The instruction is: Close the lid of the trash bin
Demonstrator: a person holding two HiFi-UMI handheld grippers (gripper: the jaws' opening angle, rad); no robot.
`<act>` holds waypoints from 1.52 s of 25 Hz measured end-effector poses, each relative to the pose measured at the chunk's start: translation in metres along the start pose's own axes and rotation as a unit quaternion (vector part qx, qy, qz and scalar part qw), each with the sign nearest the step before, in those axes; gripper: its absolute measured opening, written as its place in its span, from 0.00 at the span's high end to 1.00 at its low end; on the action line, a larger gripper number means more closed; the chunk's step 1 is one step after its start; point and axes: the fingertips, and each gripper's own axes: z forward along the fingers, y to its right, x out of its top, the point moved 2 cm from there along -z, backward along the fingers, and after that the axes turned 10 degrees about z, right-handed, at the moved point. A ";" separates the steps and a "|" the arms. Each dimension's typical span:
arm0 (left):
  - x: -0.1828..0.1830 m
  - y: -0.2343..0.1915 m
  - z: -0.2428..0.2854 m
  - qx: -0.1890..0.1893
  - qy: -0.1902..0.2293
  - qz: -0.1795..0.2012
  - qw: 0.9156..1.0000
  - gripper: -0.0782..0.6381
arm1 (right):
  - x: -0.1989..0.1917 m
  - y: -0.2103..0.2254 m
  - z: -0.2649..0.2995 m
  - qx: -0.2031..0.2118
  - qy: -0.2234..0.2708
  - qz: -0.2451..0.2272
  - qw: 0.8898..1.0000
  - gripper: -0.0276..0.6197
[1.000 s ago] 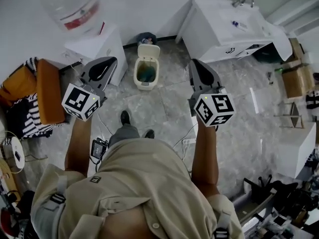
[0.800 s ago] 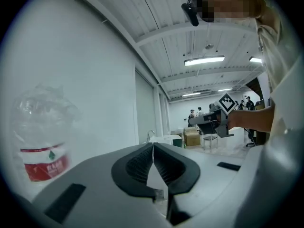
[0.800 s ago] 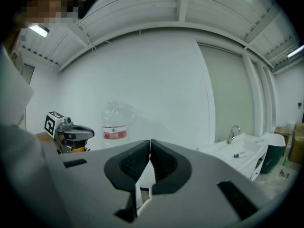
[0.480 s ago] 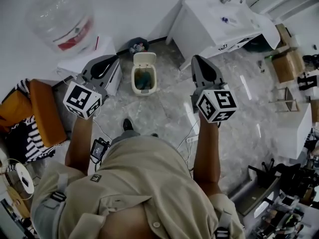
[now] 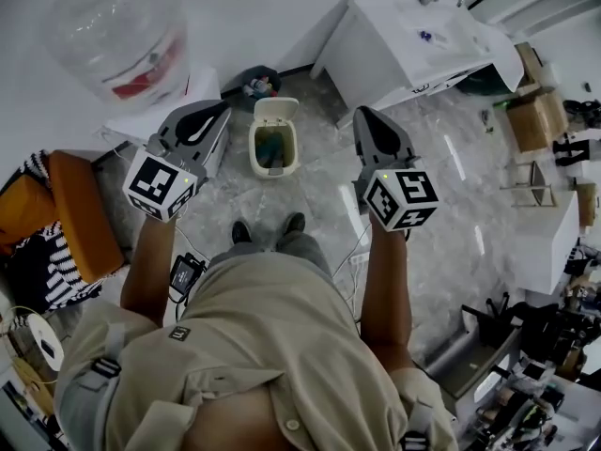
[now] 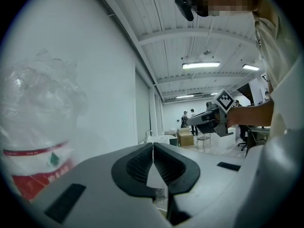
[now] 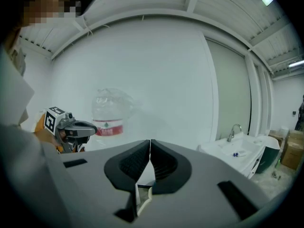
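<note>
A small cream trash bin point(image 5: 271, 148) stands on the marble floor ahead of the person's feet. Its lid point(image 5: 276, 111) is tipped up and back, and the inside shows. Both grippers are held up in the air, well above the bin and short of it. My left gripper point(image 5: 216, 113) is to the bin's left, with its jaws shut on nothing, as the left gripper view point(image 6: 153, 146) also shows. My right gripper point(image 5: 362, 115) is to the bin's right, and its jaws point(image 7: 150, 141) meet with nothing between them.
A water dispenser with a big clear bottle point(image 5: 122, 36) stands left of the bin. A white sink cabinet point(image 5: 413, 36) is to the right. A dark bag point(image 5: 254, 81) lies behind the bin, and an orange seat point(image 5: 80, 214) is at the far left. Cables run by the feet.
The person has stepped toward the bin, and a second shoe now shows beside the first. Both grippers stay raised and shut, shifted only slightly.
</note>
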 end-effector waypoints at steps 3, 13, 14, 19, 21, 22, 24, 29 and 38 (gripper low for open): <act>-0.012 -0.010 -0.002 0.009 -0.011 -0.006 1.000 0.86 | -0.007 -0.001 0.021 0.010 -0.009 0.004 1.000 0.92; -0.030 -0.043 -0.002 0.062 -0.048 -0.019 0.997 0.86 | -0.016 0.018 0.098 0.060 -0.035 0.017 0.997 0.92; -0.033 -0.046 0.000 0.066 -0.051 -0.021 0.996 0.86 | -0.018 0.020 0.108 0.065 -0.040 0.018 0.997 0.92; -0.051 -0.058 0.010 0.086 -0.069 -0.032 0.993 0.86 | -0.031 0.034 0.154 0.090 -0.065 0.023 0.994 0.92; -0.057 -0.061 0.016 0.092 -0.074 -0.039 0.992 0.86 | -0.038 0.041 0.172 0.097 -0.077 0.026 0.992 0.92; -0.060 -0.063 0.020 0.095 -0.078 -0.042 0.992 0.86 | -0.042 0.045 0.181 0.100 -0.084 0.027 0.991 0.92; -0.068 -0.066 0.026 0.101 -0.086 -0.050 0.990 0.86 | -0.051 0.052 0.199 0.107 -0.100 0.029 0.989 0.92; -0.081 -0.070 0.038 0.118 -0.101 -0.073 0.985 0.86 | -0.077 0.067 0.236 0.122 -0.138 0.031 0.982 0.92; -0.124 -0.069 0.046 0.139 -0.135 -0.114 0.975 0.86 | -0.144 0.084 0.295 0.144 -0.204 0.034 0.968 0.91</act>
